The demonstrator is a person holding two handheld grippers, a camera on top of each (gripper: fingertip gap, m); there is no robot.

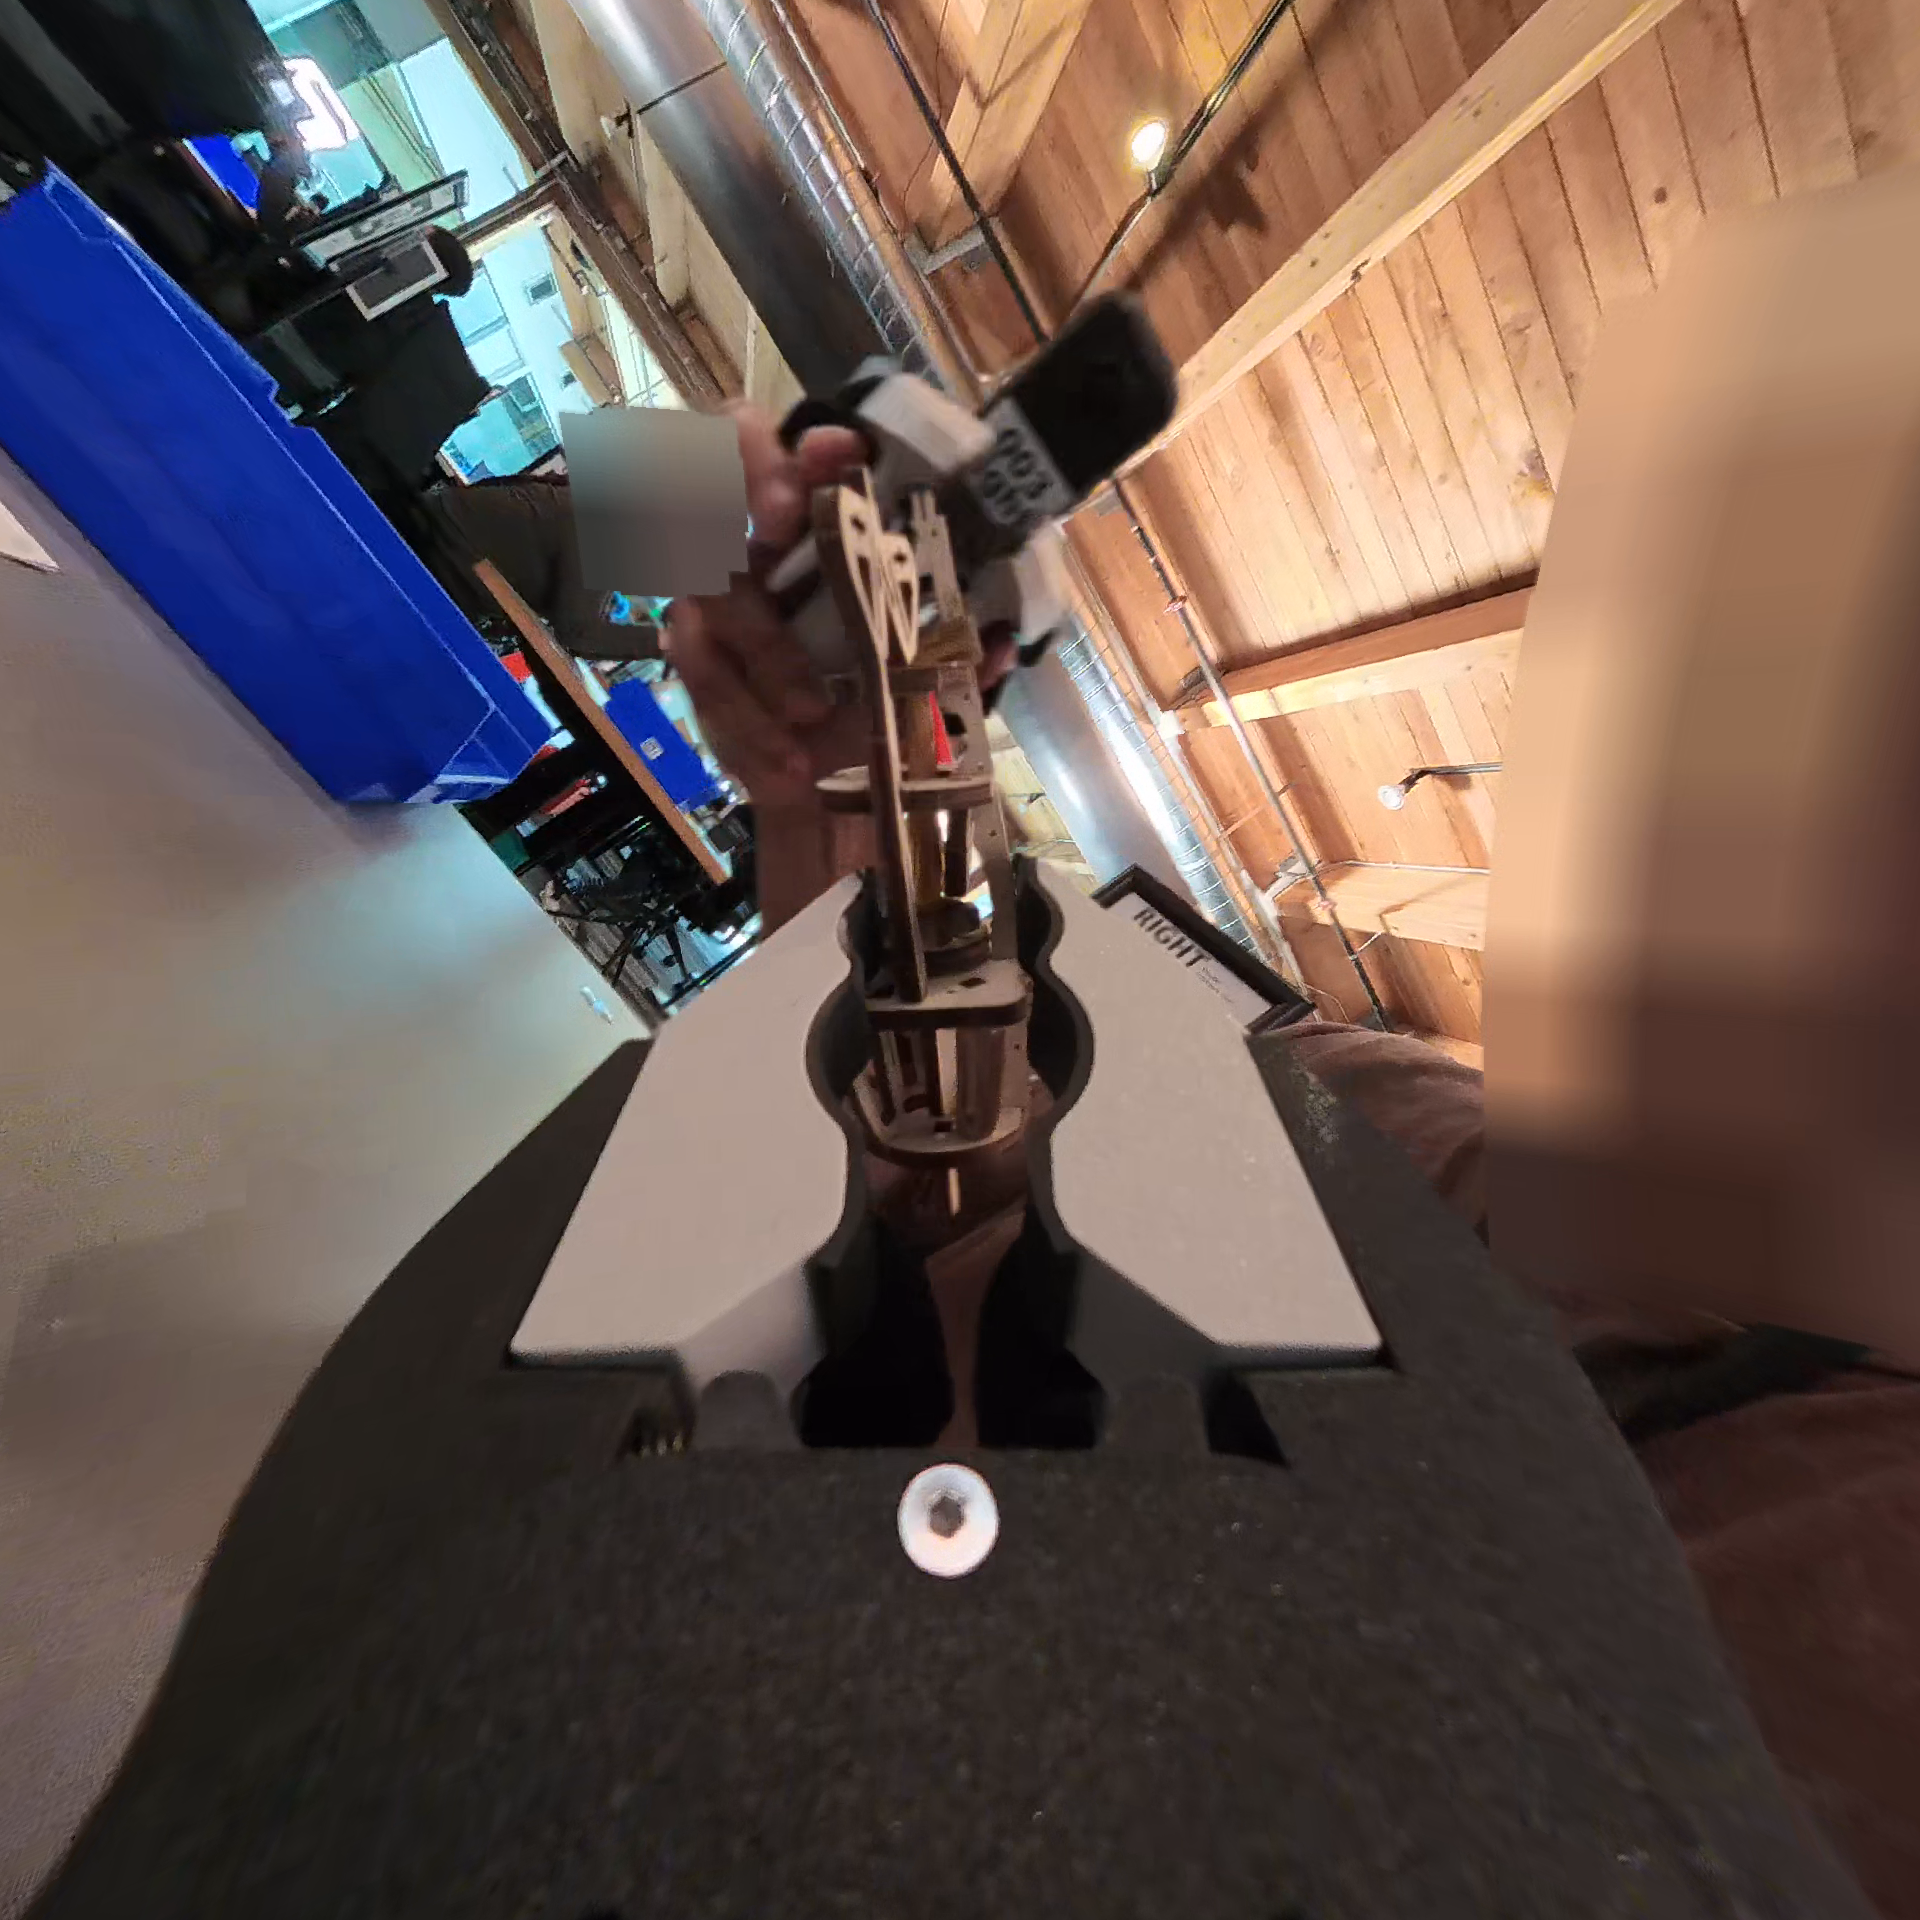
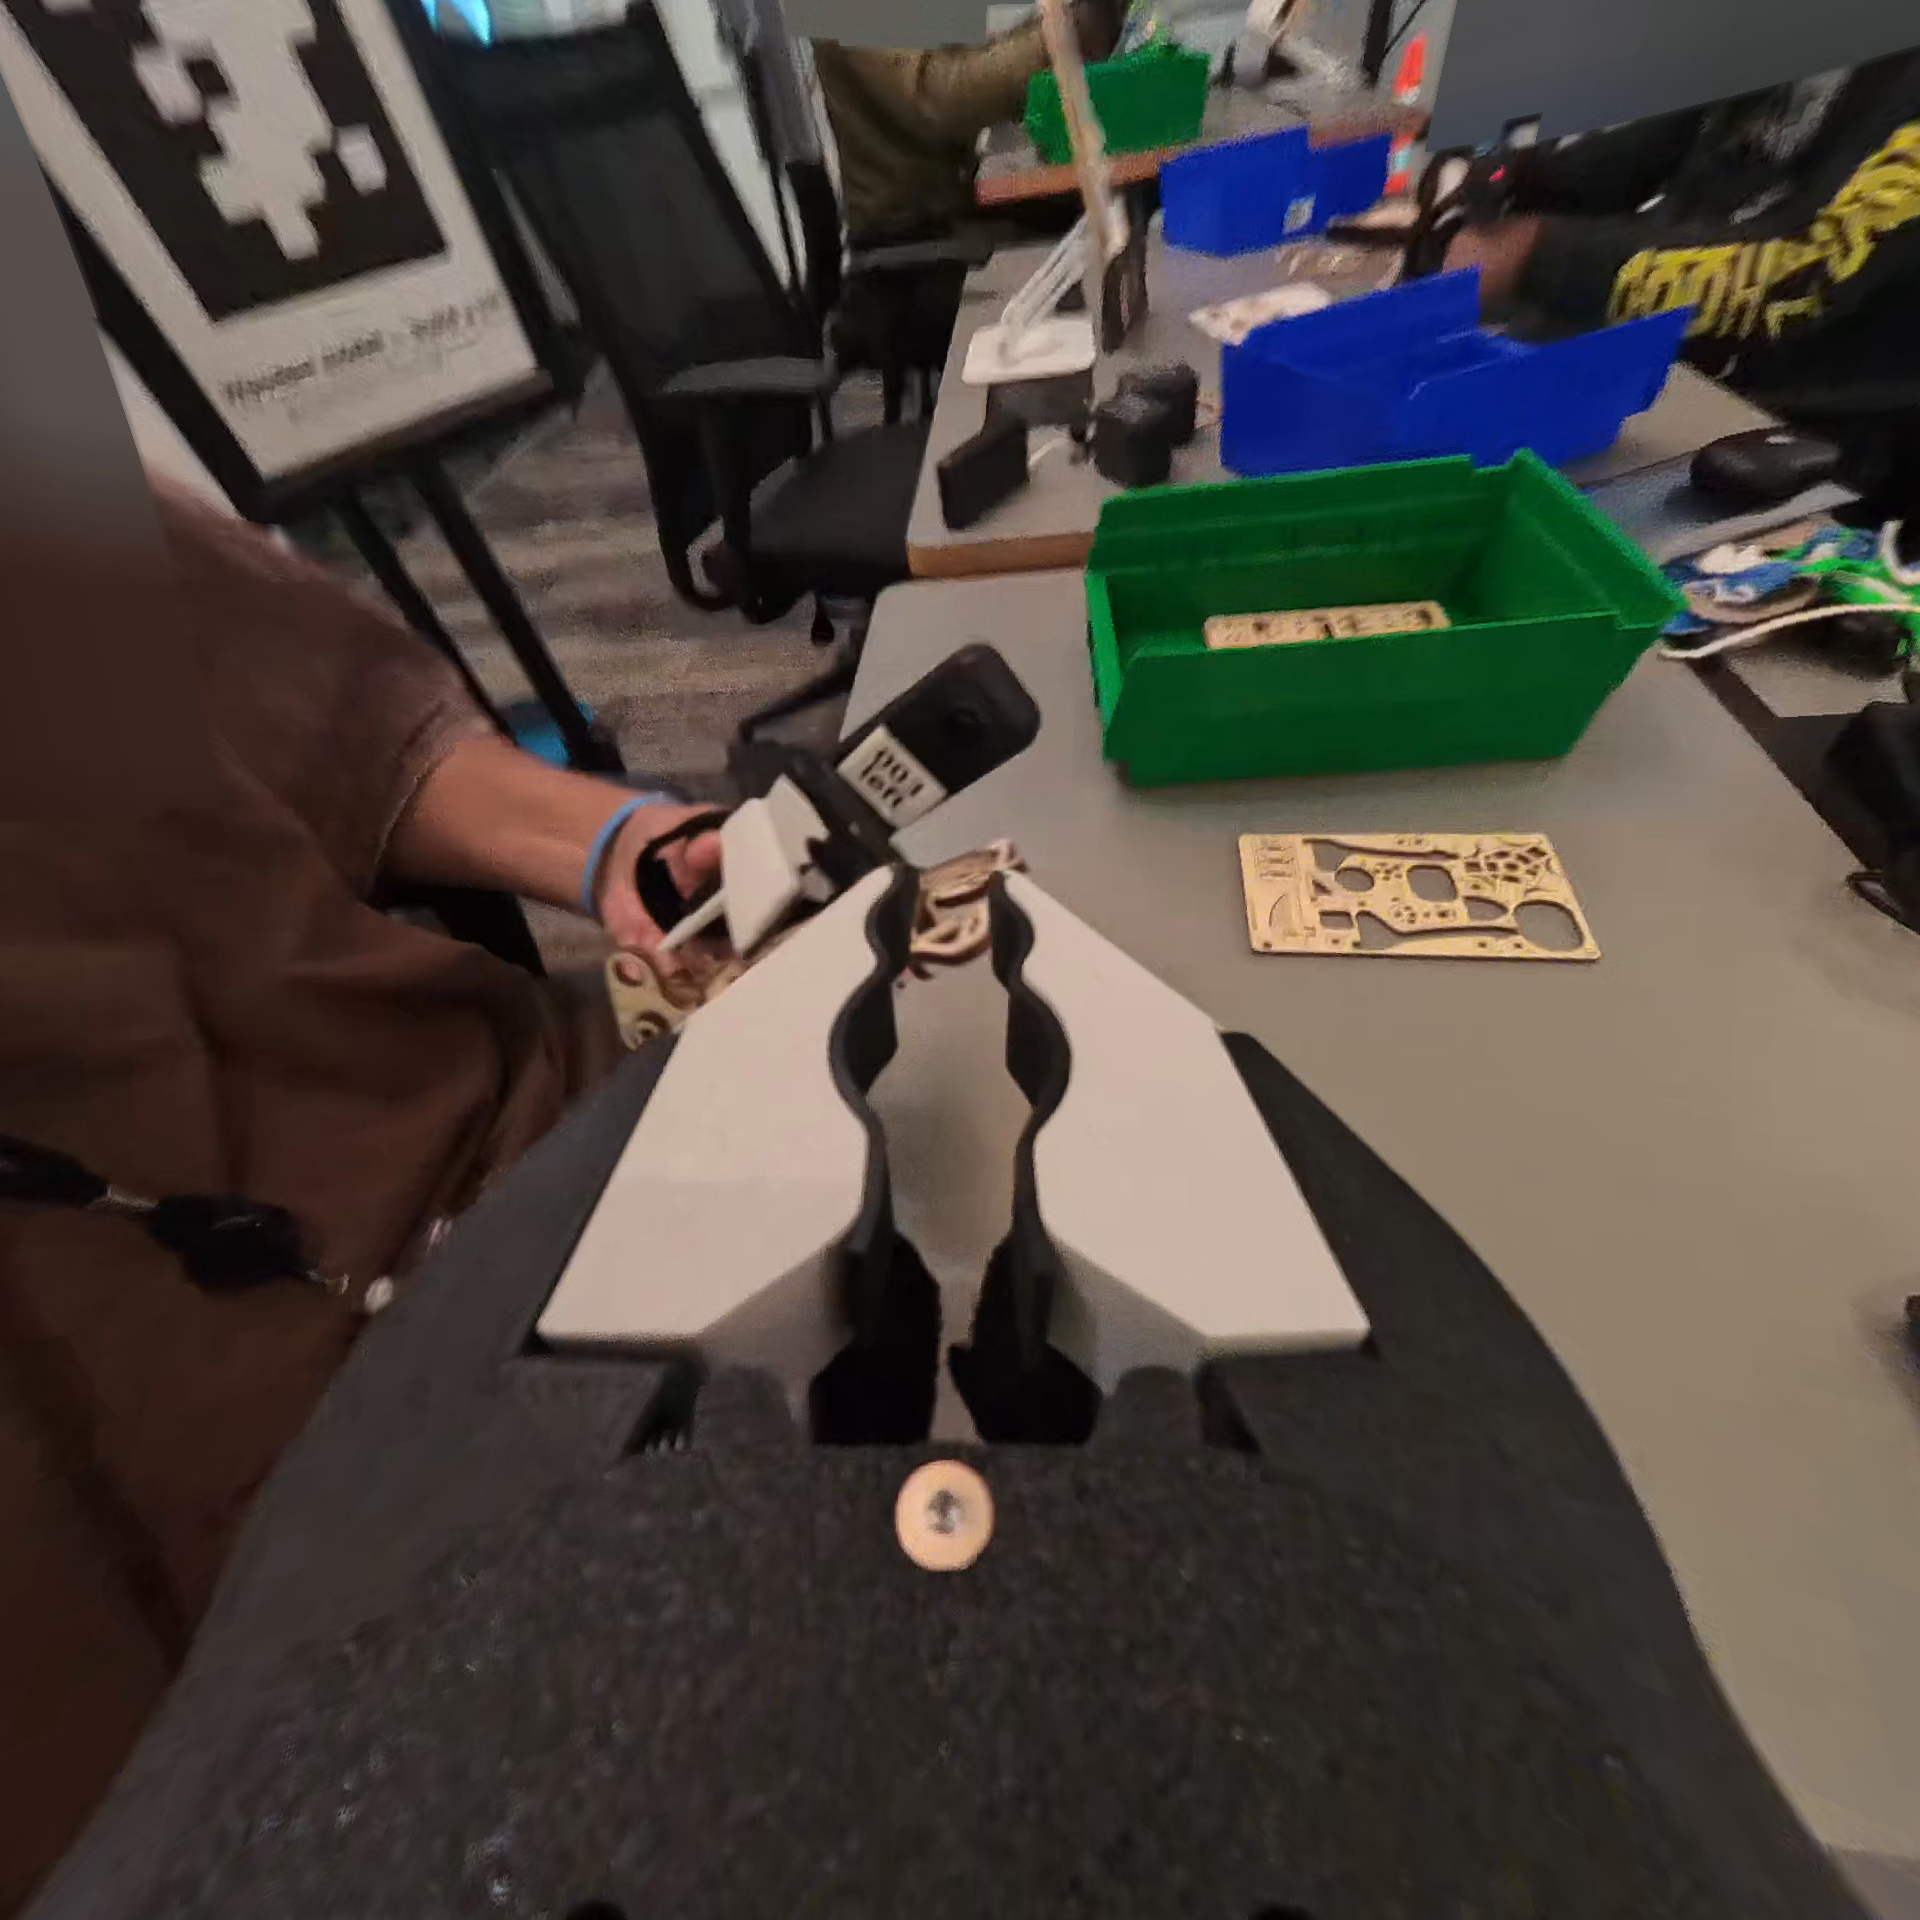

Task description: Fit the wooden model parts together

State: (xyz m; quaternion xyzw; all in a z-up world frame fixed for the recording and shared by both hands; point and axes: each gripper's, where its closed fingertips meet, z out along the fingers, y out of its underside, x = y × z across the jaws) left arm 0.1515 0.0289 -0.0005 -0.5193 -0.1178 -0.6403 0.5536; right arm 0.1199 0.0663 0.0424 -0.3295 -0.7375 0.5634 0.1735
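In the left wrist view my left gripper [image 1: 940, 894] points up at the ceiling and is shut on the wooden model [image 1: 935, 997], a tall stack of laser-cut discs and struts that runs out past the fingertips. My right gripper [image 1: 920, 592] meets the model's far end, next to pale wing-shaped parts [image 1: 878, 566]. In the right wrist view my right gripper [image 2: 951, 883] has its jaws narrowly apart with a pale wooden part [image 2: 951, 920] of the model between the tips. The left gripper [image 2: 774, 873] sits just beyond, held by a hand. More of the model [image 2: 649, 992] shows below it.
A punched-out wooden sheet [image 2: 1418, 894] lies on the grey table [image 2: 1455, 1143]. Behind it a green bin [image 2: 1371, 717] holds another wooden sheet [image 2: 1325, 623]. Blue bins [image 2: 1434, 384] stand farther back. A marker board on a stand [image 2: 270, 208] is at the left. My hands' fingertips stand some 7 cm from each other.
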